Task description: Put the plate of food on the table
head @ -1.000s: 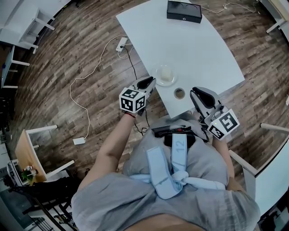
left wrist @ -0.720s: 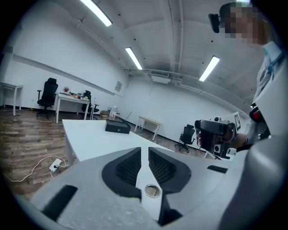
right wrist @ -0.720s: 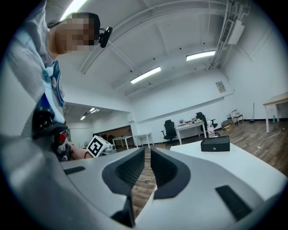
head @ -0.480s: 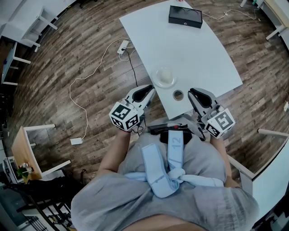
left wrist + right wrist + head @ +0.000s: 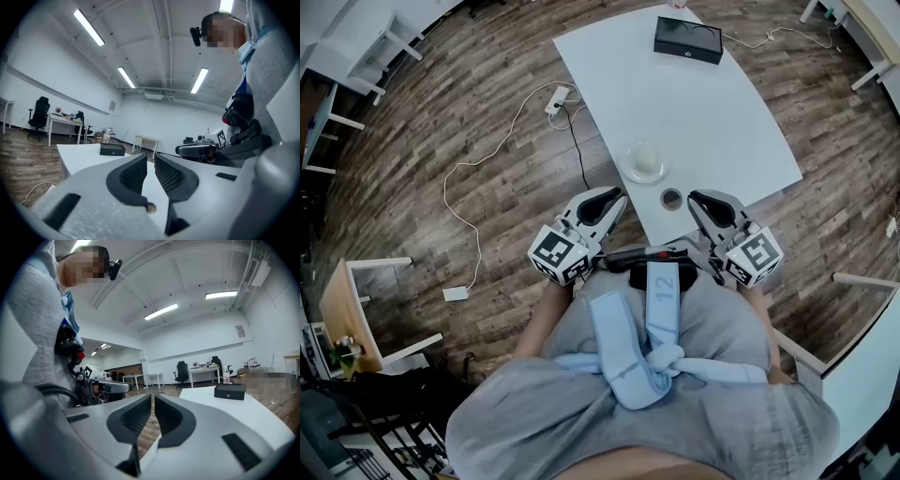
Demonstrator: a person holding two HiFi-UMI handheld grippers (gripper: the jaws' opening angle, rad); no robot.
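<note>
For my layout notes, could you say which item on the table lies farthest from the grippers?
The black box, at the far end; the plate and small ring lie nearer.

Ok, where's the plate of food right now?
In the head view, the plate sits on the white table by its near-left edge, just beyond the round grommet.

The white rounded bench (image 5: 703, 103) has a smooth, matt top, and the brown plank floor (image 5: 469, 122) shows coarse wood grain. The small round plate of pale food (image 5: 643, 161) has a glossy, glass-like rim. The flat black box (image 5: 687, 39) looks matt. The left gripper (image 5: 611, 196) and right gripper (image 5: 697, 199) have light grey matt plastic shells, finely speckled, and their black fingers (image 5: 132, 174) look ribbed and rubbery. The person's grey top (image 5: 722, 347) is soft cloth, and the pale blue strap (image 5: 619, 347) is woven.
</note>
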